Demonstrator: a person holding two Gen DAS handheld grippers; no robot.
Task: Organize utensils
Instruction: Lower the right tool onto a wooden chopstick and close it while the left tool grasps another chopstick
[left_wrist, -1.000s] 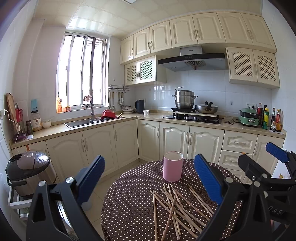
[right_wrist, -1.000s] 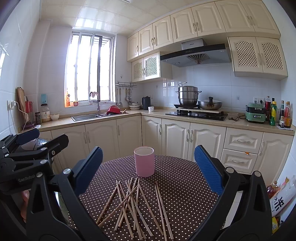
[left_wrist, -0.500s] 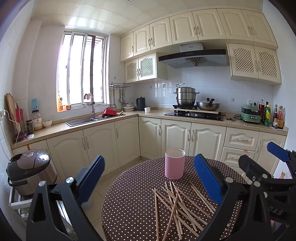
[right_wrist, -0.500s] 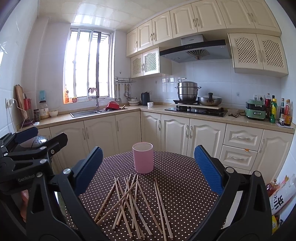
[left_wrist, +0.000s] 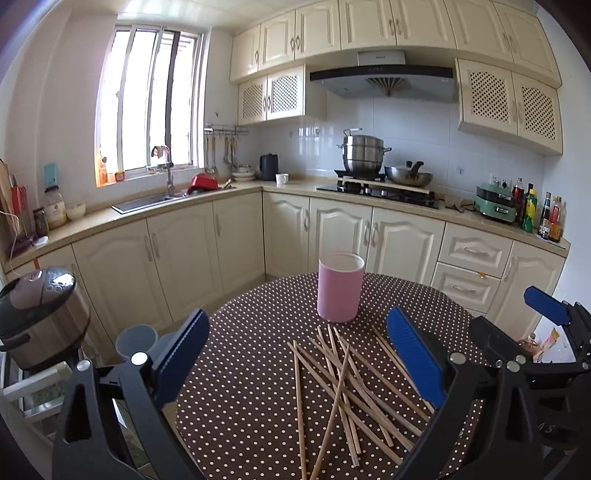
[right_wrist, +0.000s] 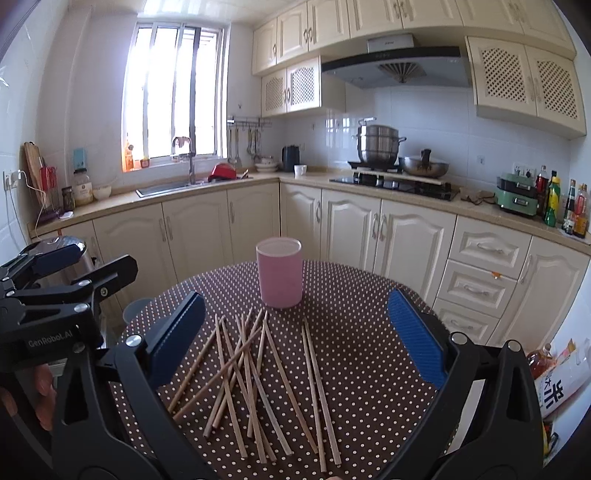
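Many thin wooden chopsticks (right_wrist: 255, 376) by cylindrical pink cup (right_wrist: 279, 272).

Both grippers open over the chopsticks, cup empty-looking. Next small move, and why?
Probably lower the right gripper onto the pair of chopsticks lying apart on the right of the pile: they are uncrossed, its jaws stand wide open, nothing is held, and the pink cup stands upright just beyond.

We count one pink cup (right_wrist: 279, 277), roughly a dozen wooden chopsticks (right_wrist: 255, 373) overlapping on one round bench (right_wrist: 369, 369), and two hand-held grippers.
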